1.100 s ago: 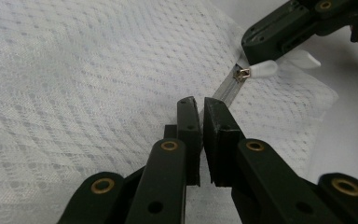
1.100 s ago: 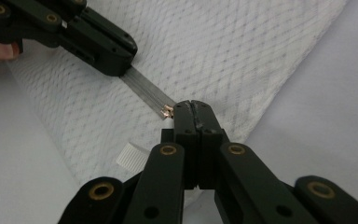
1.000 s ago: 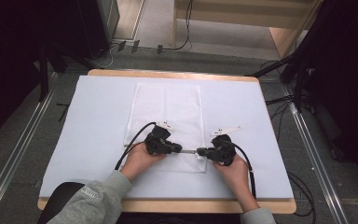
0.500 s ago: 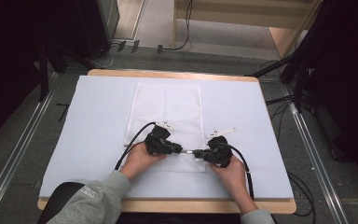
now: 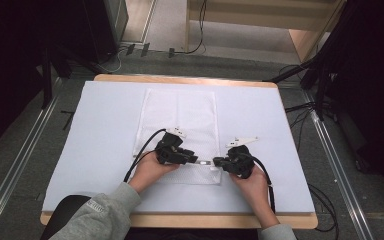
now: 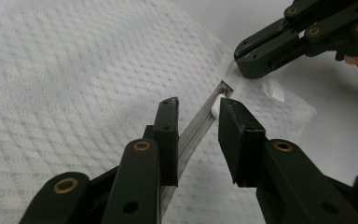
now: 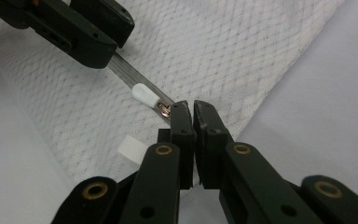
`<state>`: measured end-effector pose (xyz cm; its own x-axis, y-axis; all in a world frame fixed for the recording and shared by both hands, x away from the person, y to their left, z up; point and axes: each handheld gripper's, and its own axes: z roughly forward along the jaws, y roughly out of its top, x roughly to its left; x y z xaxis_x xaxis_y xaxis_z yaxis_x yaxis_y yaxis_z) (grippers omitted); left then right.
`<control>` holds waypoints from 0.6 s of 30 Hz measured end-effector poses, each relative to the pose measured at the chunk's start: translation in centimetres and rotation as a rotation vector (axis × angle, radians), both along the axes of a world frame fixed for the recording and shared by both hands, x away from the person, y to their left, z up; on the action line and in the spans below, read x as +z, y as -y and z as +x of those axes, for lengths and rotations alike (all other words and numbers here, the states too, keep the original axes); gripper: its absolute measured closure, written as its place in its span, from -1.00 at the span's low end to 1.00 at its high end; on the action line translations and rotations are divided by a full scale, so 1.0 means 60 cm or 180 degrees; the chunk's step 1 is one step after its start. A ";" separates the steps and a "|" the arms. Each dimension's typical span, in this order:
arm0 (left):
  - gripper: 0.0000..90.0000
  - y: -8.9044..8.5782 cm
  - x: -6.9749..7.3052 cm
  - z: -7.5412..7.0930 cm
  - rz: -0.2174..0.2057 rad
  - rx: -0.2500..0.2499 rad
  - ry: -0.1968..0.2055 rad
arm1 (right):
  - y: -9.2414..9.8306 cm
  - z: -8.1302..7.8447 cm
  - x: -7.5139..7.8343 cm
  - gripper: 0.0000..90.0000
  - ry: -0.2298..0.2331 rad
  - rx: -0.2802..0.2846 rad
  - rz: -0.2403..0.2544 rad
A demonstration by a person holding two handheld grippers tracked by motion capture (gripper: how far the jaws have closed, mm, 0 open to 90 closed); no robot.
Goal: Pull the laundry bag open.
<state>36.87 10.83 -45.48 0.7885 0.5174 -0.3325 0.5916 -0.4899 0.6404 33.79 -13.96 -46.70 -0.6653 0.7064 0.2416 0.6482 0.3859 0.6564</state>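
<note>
A white mesh bag (image 5: 180,115) lies flat on the white-covered table (image 5: 105,130), with its zipper along the near edge. My left gripper (image 5: 196,160) stands open, and its jaws have just been opening. In the left gripper view the zipper strip (image 6: 193,135) runs between the left gripper (image 6: 198,105) jaws, and the white zipper pull (image 6: 217,105) sits at the right jaw's tip with no pad pressing on it. My right gripper (image 5: 216,162) faces it from the right, shut on the bag's edge (image 7: 242,93) just past the pull (image 7: 145,95). Its fingertips (image 7: 191,106) pinch the fabric.
The table's wooden near edge (image 5: 180,220) lies close behind the person's forearms. Each gripper trails a black cable (image 5: 142,150) across the cover. Dark stands and floor cables (image 5: 305,75) surround the table, and a wooden shelf (image 5: 305,40) stands at the back right.
Both hands and the bag keep their places. The high view is too coarse to show any change at the jaws.
</note>
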 end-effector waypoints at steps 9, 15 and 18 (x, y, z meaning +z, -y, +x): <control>0.57 0.024 -0.006 -0.002 0.0021 -0.0093 -0.0034 | -0.011 -0.004 -0.006 0.98 0.0098 0.0045 -0.0130; 0.58 0.032 -0.012 0.000 0.0041 -0.0115 -0.0065 | -0.008 -0.005 -0.009 0.99 0.0079 0.0015 -0.0063; 0.60 0.037 -0.015 -0.002 0.0046 -0.0128 -0.0081 | -0.007 -0.006 -0.010 0.99 0.0097 0.0006 -0.0037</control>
<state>36.76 8.63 -46.41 0.8001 0.4905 -0.3455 0.5873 -0.5226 0.6181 33.45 -13.55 -47.31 -0.6734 0.7079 0.2131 0.6273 0.3947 0.6713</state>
